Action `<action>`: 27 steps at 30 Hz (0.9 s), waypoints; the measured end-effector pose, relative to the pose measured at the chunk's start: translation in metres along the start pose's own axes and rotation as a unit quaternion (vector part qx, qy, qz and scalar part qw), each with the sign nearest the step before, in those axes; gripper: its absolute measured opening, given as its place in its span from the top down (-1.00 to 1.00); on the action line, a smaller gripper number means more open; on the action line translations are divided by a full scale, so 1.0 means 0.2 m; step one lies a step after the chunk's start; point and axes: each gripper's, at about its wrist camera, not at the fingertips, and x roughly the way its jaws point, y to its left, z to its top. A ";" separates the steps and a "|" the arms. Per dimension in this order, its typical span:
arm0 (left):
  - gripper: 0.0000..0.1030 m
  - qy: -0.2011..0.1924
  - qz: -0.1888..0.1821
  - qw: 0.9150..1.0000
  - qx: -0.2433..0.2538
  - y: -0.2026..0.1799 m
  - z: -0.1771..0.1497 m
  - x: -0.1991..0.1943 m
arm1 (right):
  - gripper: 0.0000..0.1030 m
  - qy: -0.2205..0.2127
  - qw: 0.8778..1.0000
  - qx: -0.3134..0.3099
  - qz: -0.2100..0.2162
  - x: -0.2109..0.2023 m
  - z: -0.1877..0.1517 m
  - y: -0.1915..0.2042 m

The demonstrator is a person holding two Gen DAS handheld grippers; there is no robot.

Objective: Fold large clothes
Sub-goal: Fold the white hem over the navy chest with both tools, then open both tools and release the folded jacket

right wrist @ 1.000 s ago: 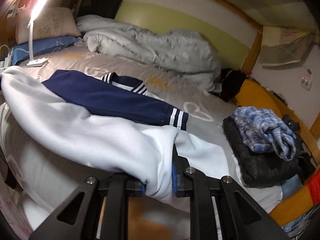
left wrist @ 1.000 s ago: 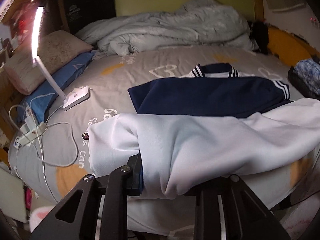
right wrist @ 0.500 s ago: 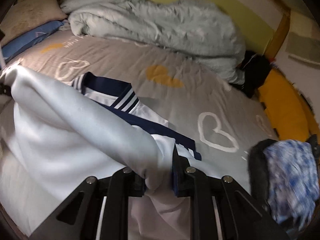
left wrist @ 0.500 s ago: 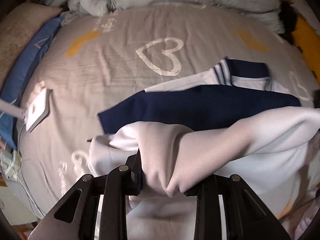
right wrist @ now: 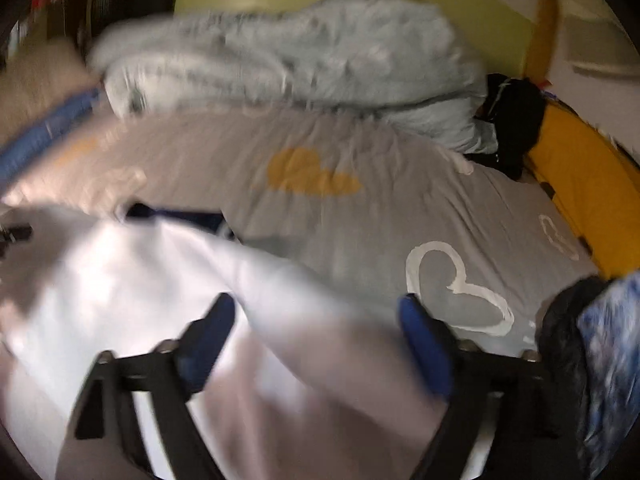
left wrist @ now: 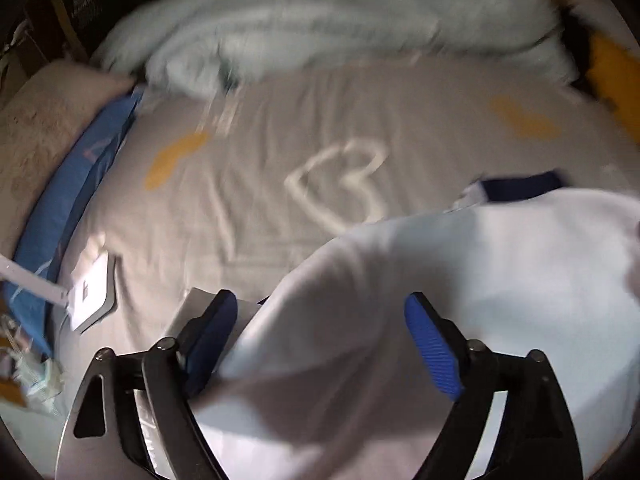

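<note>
The white garment (left wrist: 460,300) lies on the grey heart-print bedsheet (left wrist: 260,200), bunched at the near edge of the bed, with its navy striped collar (left wrist: 520,186) showing at the garment's far edge. All positions below are given relative to this garment.

Left gripper (left wrist: 320,328): the jaws are opening and stand wide apart. A fold of white fabric lies between them, but the blue pads (left wrist: 434,352) do not press on it. The garment extends from this gripper toward the right of the left wrist view.

Right gripper (right wrist: 316,328): the jaws are likewise opening and stand wide apart, with white fabric (right wrist: 140,280) lying loose between them. Here the garment extends toward the left of the right wrist view.

Judgement: the long axis of the folded bundle runs across the bed, from one gripper to the other, so each hand sits at one end of it (neither is clearly nearer to the middle). The release of this fold appears to be in progress. Any further fold would probably bring one end over along this axis.

Beyond the garment lies a pale quilt (right wrist: 300,52); to its left, past the sheet, stands the lamp base (left wrist: 90,292). Both views are motion-blurred.
</note>
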 end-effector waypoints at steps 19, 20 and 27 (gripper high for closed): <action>-0.95 -0.152 -0.074 0.983 -0.073 0.02 -0.65 -0.55 | -1.00 -0.036 0.991 0.125 0.032 -0.52 -0.41 -0.30; -0.95 -0.146 -0.087 0.983 -0.076 0.02 -0.65 -0.53 | -1.00 -0.022 0.991 0.131 0.029 -0.50 -0.42 -0.31; -0.95 -0.144 -0.069 0.984 -0.078 0.03 -0.66 -0.49 | -0.59 0.040 0.989 0.139 0.037 -0.36 -0.47 -0.39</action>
